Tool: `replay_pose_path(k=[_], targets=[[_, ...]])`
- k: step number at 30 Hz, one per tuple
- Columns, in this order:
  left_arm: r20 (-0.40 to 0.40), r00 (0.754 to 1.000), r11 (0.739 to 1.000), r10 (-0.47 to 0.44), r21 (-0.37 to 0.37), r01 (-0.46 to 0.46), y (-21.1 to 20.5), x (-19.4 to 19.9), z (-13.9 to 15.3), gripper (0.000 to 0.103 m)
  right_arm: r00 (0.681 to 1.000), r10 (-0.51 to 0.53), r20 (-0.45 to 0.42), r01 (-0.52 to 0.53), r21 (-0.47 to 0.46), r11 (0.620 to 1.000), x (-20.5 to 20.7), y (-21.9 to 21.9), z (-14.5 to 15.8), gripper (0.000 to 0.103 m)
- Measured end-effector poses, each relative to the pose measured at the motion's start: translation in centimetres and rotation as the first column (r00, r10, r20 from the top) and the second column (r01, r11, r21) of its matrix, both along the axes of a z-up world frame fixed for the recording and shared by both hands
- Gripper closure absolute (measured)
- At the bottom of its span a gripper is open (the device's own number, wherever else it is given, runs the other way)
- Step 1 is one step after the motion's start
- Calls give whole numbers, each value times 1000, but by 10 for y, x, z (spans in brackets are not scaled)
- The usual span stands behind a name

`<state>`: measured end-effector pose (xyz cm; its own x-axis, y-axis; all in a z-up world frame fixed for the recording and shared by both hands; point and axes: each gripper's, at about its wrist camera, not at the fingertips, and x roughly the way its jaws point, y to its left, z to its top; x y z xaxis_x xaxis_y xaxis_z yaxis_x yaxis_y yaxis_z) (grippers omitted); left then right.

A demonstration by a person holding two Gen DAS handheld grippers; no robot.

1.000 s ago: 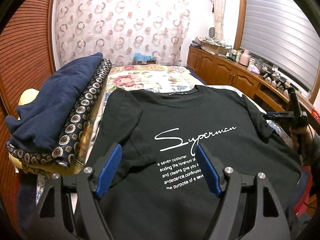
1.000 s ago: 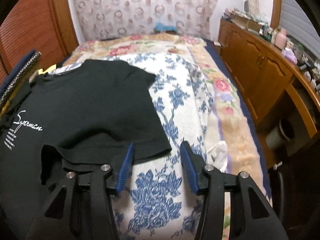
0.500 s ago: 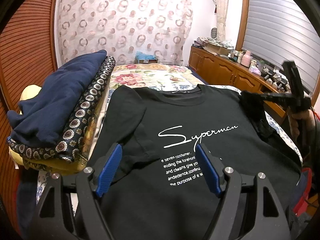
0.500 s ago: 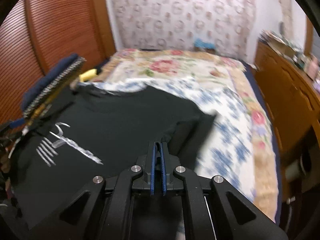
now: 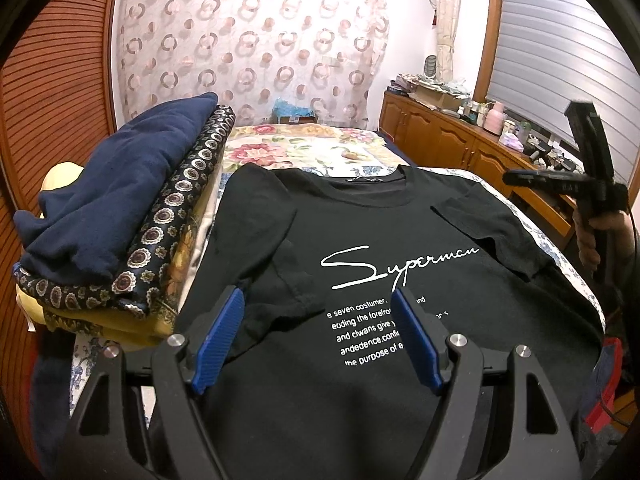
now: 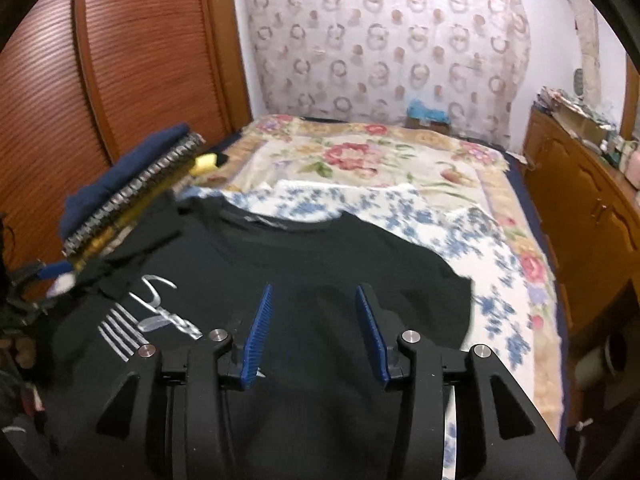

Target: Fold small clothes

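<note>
The black T-shirt (image 5: 360, 280) lay flat beside the stack of folded clothes (image 5: 120, 216), both sleeves folded in. Both grippers, left (image 5: 316, 336) and right (image 6: 316, 332), were spread apart, holding nothing. The next fold probably needed hem corners gripped evenly.

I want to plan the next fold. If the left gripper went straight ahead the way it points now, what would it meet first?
Most likely the black T-shirt: the open left gripper points over its printed chest, angled down toward it. Depth is unclear.

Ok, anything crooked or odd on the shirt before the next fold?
Nothing damaged. On the black T-shirt, both sleeves lie folded inward over the chest, the right sleeve slightly rumpled. Both grippers are open, holding nothing.
</note>
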<state>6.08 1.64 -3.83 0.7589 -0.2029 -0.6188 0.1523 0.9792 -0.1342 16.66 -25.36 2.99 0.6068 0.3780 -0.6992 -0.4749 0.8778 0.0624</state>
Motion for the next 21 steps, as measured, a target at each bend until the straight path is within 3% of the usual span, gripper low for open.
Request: replay_pose_path(k=[9,15,21], targets=[[19,1000,999,5,32,-5,-2,5,4,27,997,-43,-69,36,-102,994,-9,-27,-43,60],[14,1000,994,-25,103,24,-1,31,16,27,991,-70,-112,53,-147,988,-1,-34,-70,59],[-32,998,984,-57,167,61,-5,69,25,37,992,-79,-102,65,-130,989,-3,-38,-75,55]])
